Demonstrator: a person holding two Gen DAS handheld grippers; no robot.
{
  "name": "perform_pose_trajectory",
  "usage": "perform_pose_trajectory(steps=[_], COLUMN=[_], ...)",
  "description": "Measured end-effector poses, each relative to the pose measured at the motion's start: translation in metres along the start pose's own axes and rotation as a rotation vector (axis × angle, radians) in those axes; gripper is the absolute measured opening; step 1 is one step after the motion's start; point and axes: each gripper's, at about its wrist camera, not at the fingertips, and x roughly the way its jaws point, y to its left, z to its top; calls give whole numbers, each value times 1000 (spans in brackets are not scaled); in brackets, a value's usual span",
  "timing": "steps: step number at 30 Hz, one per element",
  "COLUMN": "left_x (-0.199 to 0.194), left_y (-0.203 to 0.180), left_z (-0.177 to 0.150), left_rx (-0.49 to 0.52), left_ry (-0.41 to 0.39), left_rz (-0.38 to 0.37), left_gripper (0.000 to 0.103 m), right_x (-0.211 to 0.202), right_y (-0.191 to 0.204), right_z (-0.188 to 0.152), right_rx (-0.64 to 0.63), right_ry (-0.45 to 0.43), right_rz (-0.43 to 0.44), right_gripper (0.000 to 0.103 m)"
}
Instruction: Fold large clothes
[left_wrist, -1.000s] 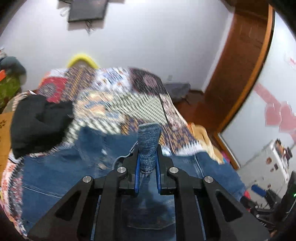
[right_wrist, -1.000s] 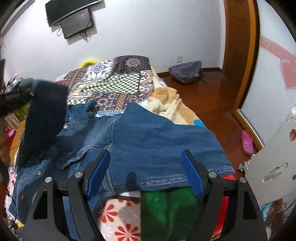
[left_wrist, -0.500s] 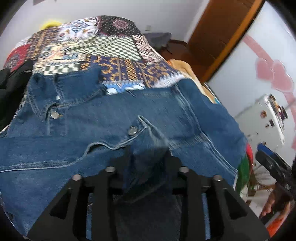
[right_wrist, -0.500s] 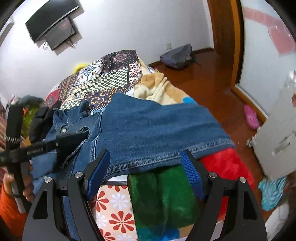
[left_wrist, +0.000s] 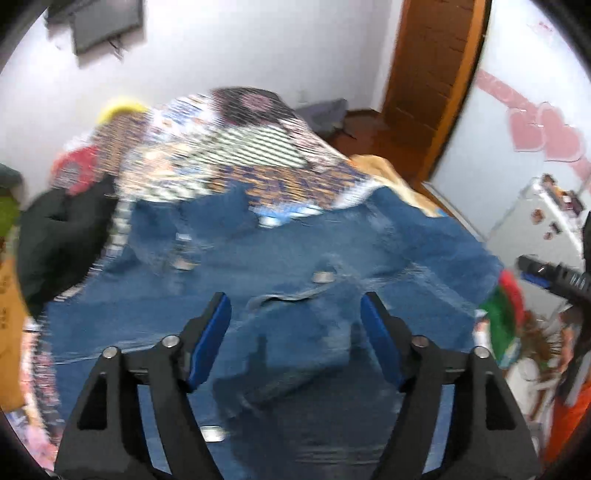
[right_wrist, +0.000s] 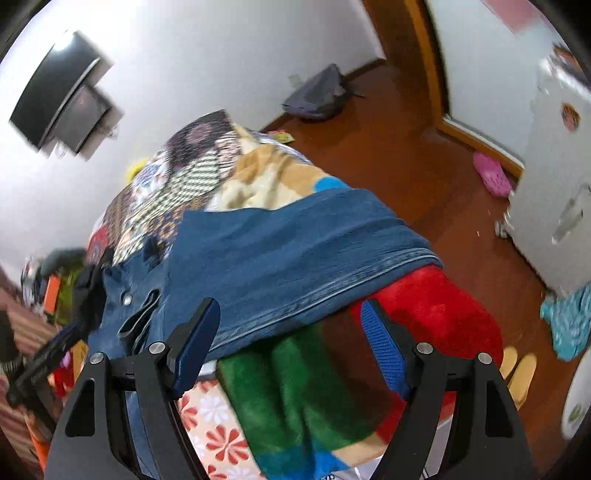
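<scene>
Both jaws gape empty over the denim jacket (left_wrist: 303, 258); only right view shows slippers (right_wrist: 519, 373).

The denim jacket (left_wrist: 280, 266) covers most of the bed's near end, its folded cuff (left_wrist: 295, 354) lying between the spread jaws of the left gripper (left_wrist: 295, 325). A black garment (left_wrist: 62, 236) crowds the jacket's left edge. Beyond its collar, patterned quilt (left_wrist: 236, 147) lies bare.

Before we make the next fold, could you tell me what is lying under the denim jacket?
The denim jacket lies over a patchwork quilt, a tan blanket and a red and green fleece blanket. Whatever lies beneath its middle is covered.
</scene>
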Motion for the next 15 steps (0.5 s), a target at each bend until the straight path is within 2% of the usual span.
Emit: perform_pose_trajectory(steps=[3,6,9,11,15], left_x=[-5,-7,-9,-10,-7], left_y=[26,54,79,91,107], left_z=[-9,-20,-32,-38,-46], left_rx=[-30,-93,-161,-197,-260], left_ry=[4,14,26,29,28], left_rz=[66,89,99,111,120], left_gripper=[77,78,78,78,78], right_x=[18,37,42,45,58], right_y=[-17,-36,-46,-47,-45], right_z=[5,5,8,14,27], right_rx=[80,176,243,262,276], right_ry=[44,95,74,59,37], right_rz=[35,90,125,118,48], right_gripper=[76,76,76,76,76])
